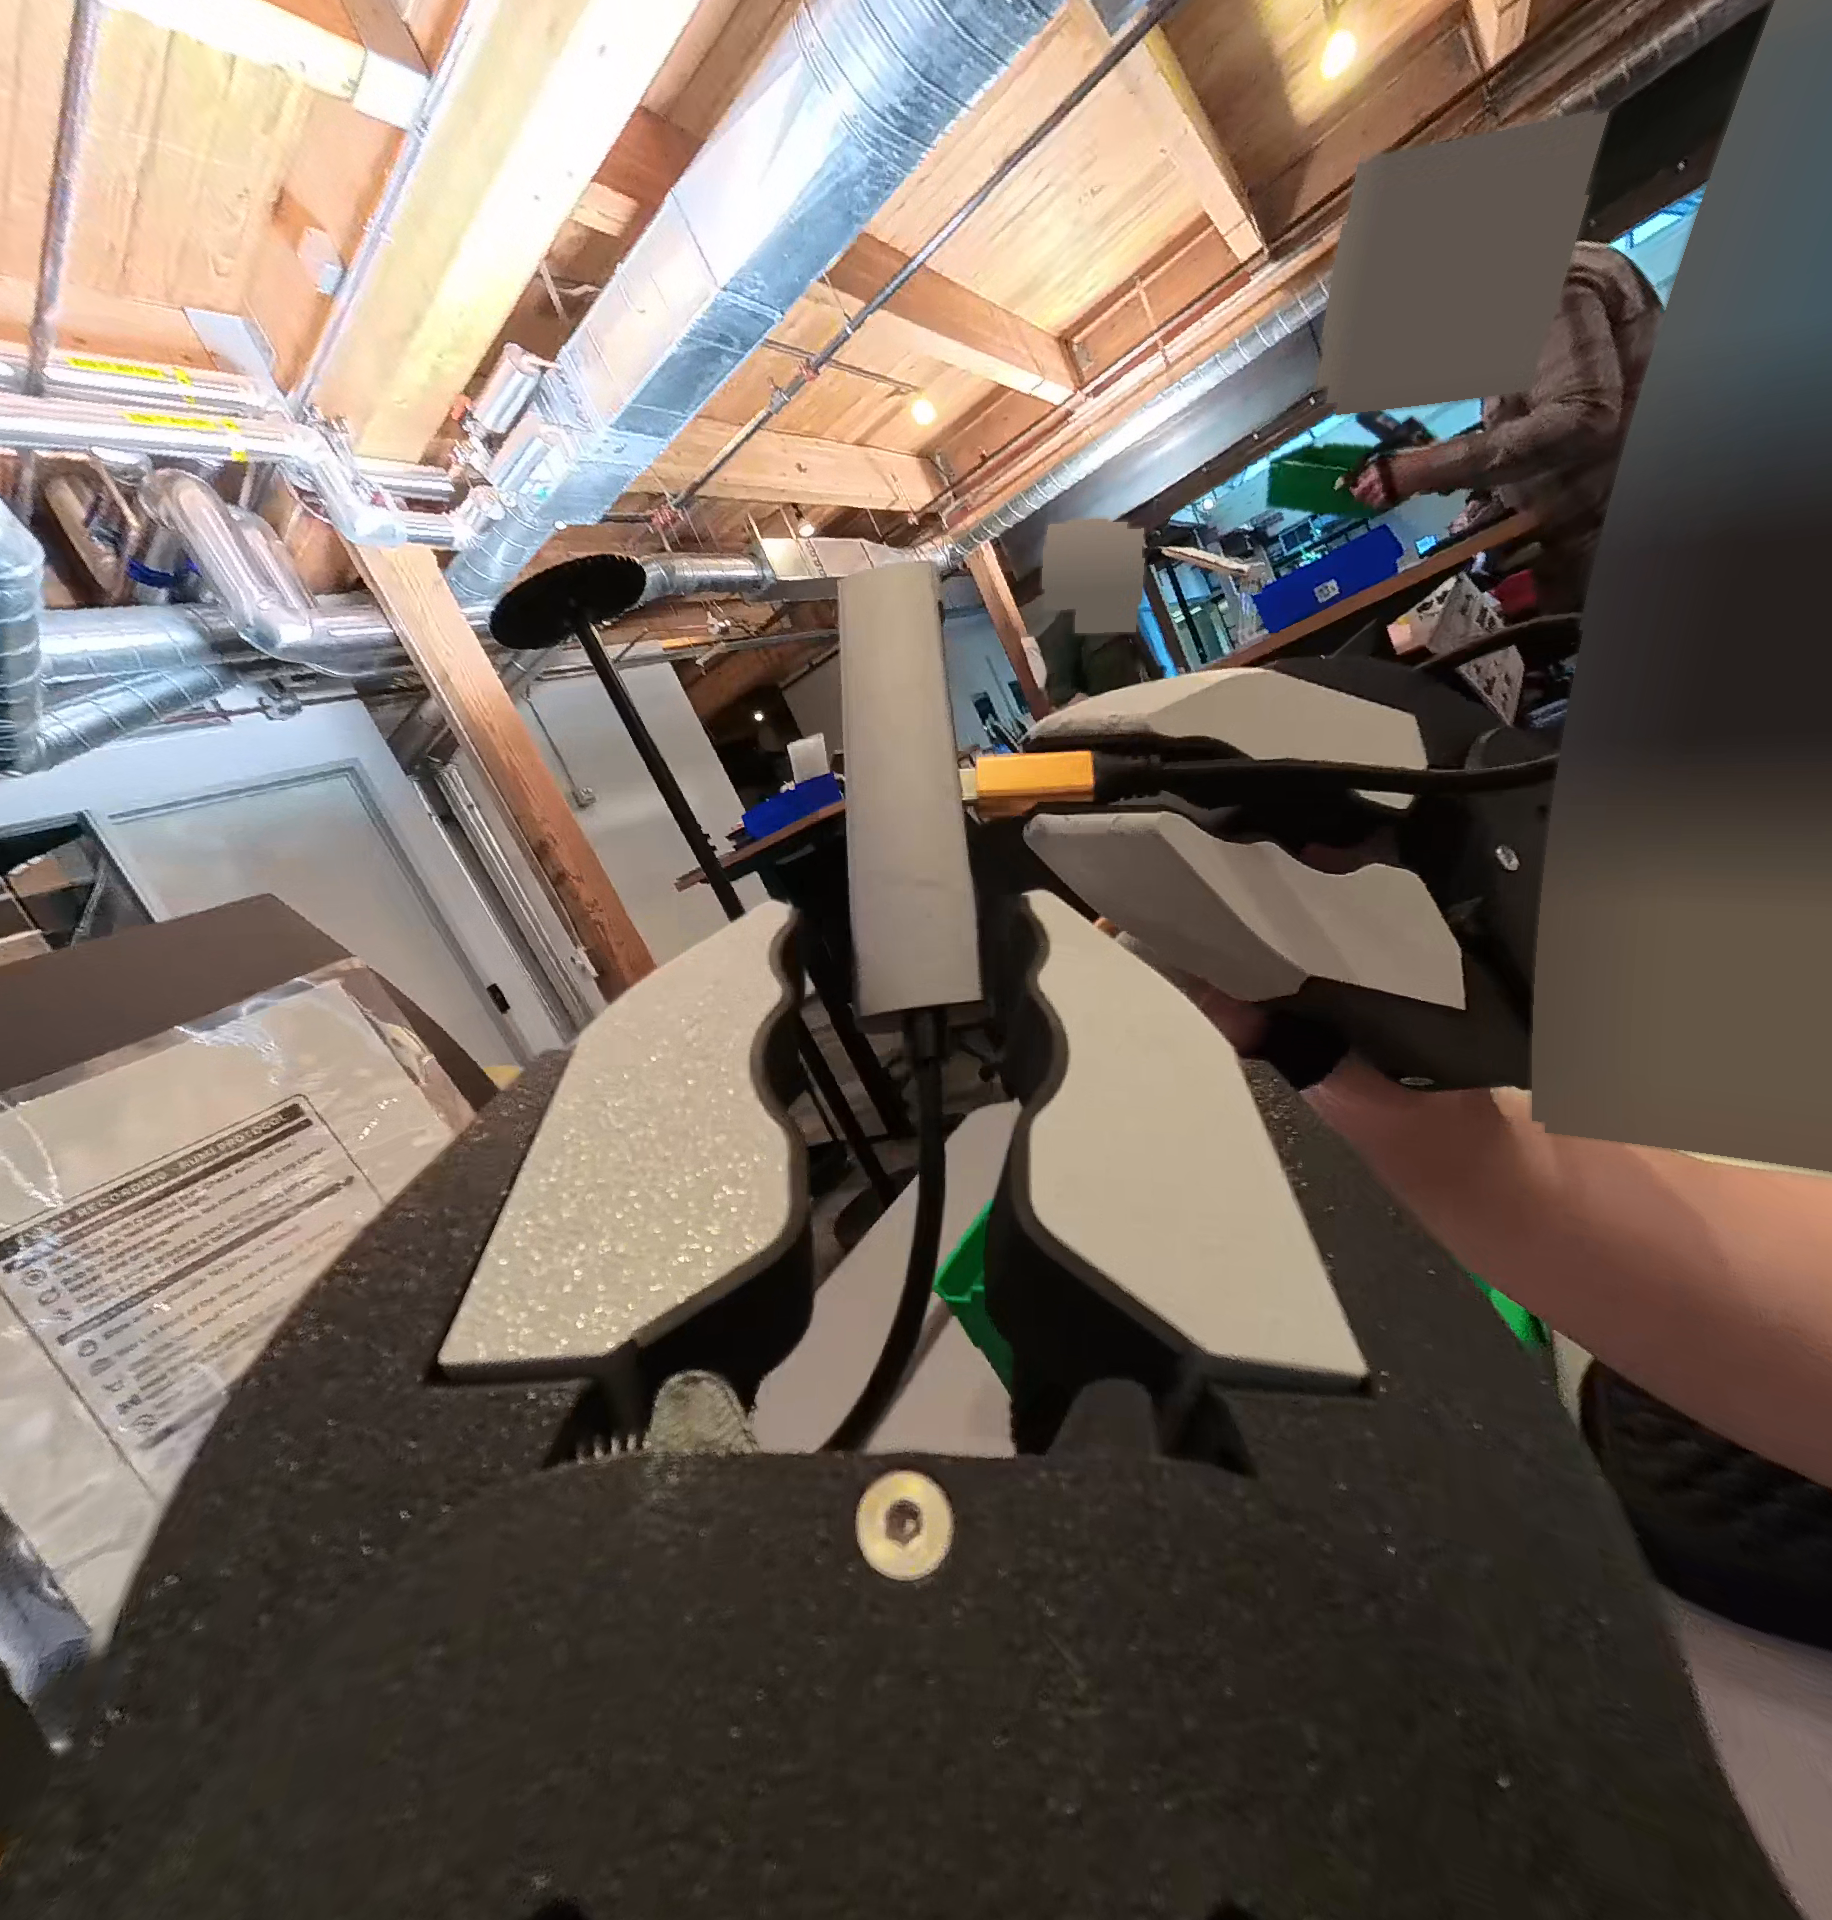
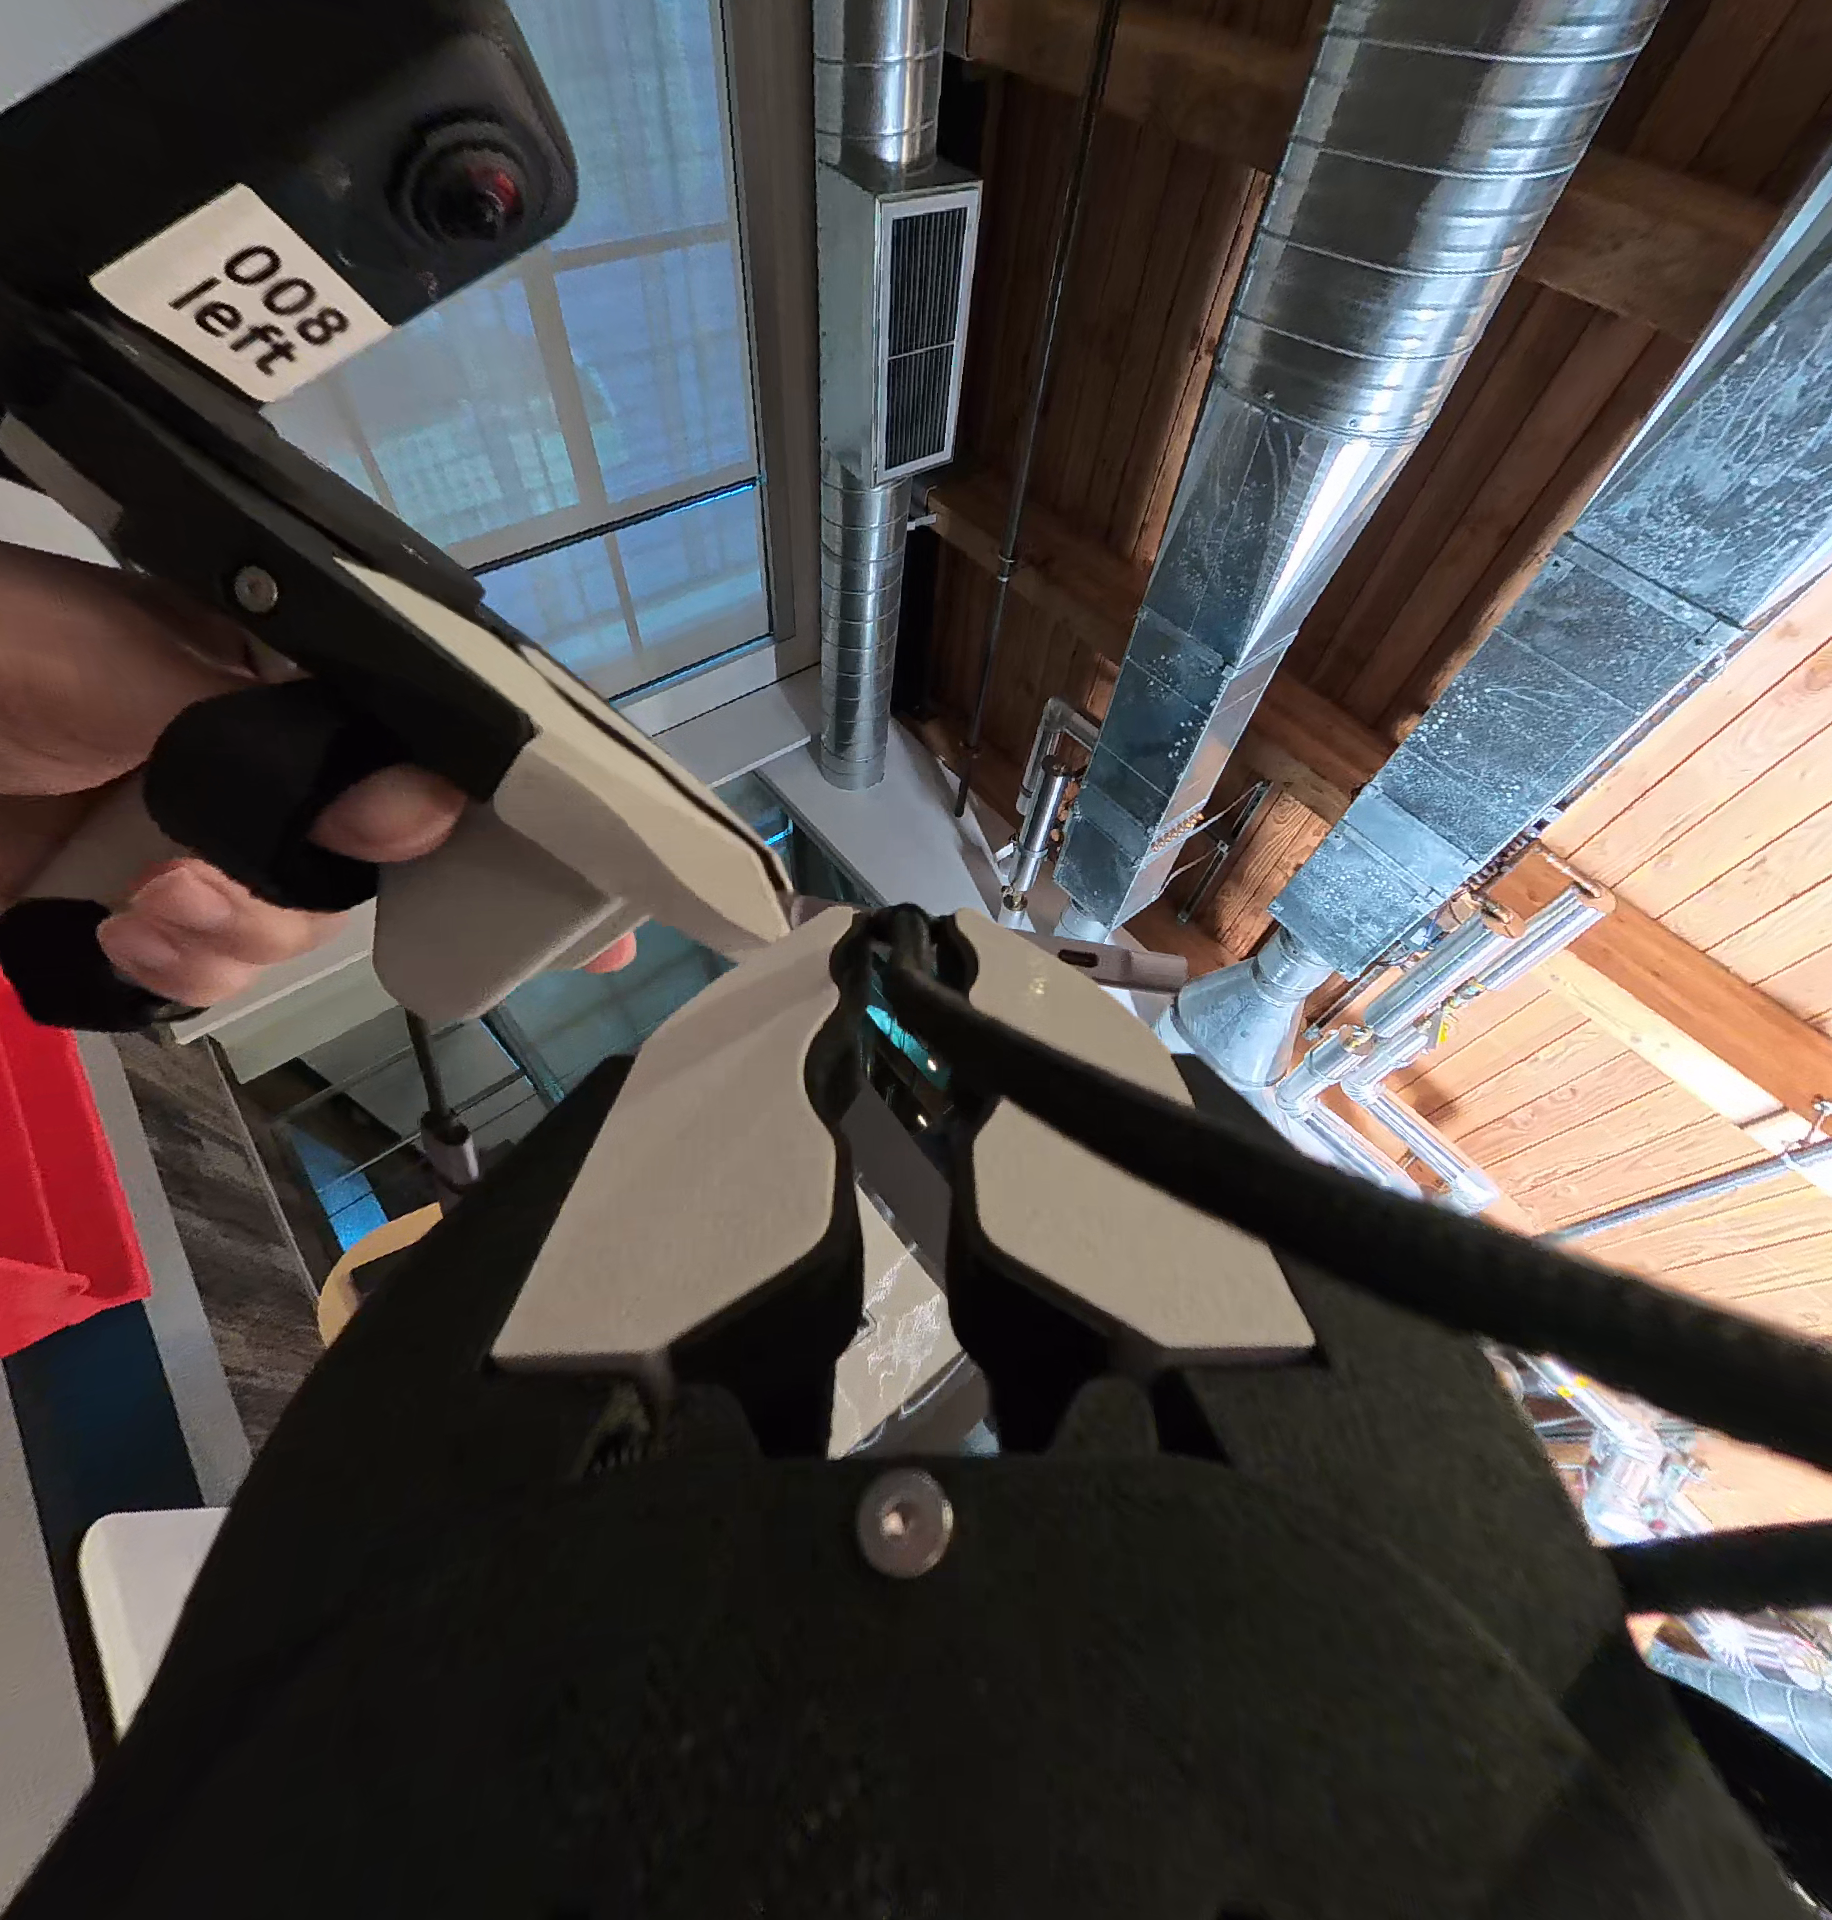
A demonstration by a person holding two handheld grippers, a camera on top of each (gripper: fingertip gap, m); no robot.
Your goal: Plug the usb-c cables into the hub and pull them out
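In the left wrist view my left gripper [image 1: 907, 925] is shut on the lower end of a long grey hub [image 1: 907, 769] and holds it upright in the air. The hub's black cable [image 1: 927, 1174] hangs down between the fingers. My right gripper [image 1: 1059, 781] comes in from the right, shut on an orange usb-c plug [image 1: 1026, 777] with a black cable. The plug's metal tip is at the hub's right edge; I cannot tell how deep it sits. In the right wrist view my right gripper [image 2: 896, 935] is shut on the black cable [image 2: 1411, 1236]. The plug is hidden and one hub end [image 2: 1130, 966] shows.
The left gripper [image 2: 766, 894] and the hand holding it fill the upper left of the right wrist view. A red bin [image 2: 29, 1174] is at the left. A green bin [image 1: 969, 1288] lies below, a plastic-covered sheet [image 1: 164, 1195] at the left, and a black floor lamp [image 1: 569, 608] behind. My two grippers' fingertips are within a few centimetres of each other.
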